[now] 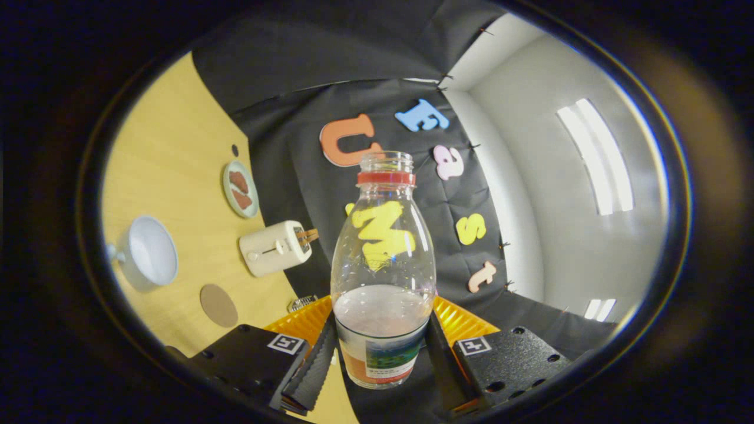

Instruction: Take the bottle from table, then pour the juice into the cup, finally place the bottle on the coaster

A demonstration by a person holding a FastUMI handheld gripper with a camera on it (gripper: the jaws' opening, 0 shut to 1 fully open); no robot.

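We've got the gripper [382, 365] clamped on the labelled base of the uncapped juice bottle [383, 259], both fingers pressing it. Probably light, slick plastic, a little squashy; low grip, so tip slowly toward the cup [146, 252].

In my hand-held gripper [382, 353] I hold the bottle [383, 277], a clear plastic one with no cap, a red ring under its open mouth and a coloured label round its base; both fingers press on its lower sides, and a little pale juice sits in its bottom part. The whole scene is tilted, so the bench [171, 176] slants beside the bottle. The cup [147, 252], white with a handle and its mouth facing me, lies well off on the bench, and the coaster [218, 305], a flat brown disc, lies near it, closer to my fingers.
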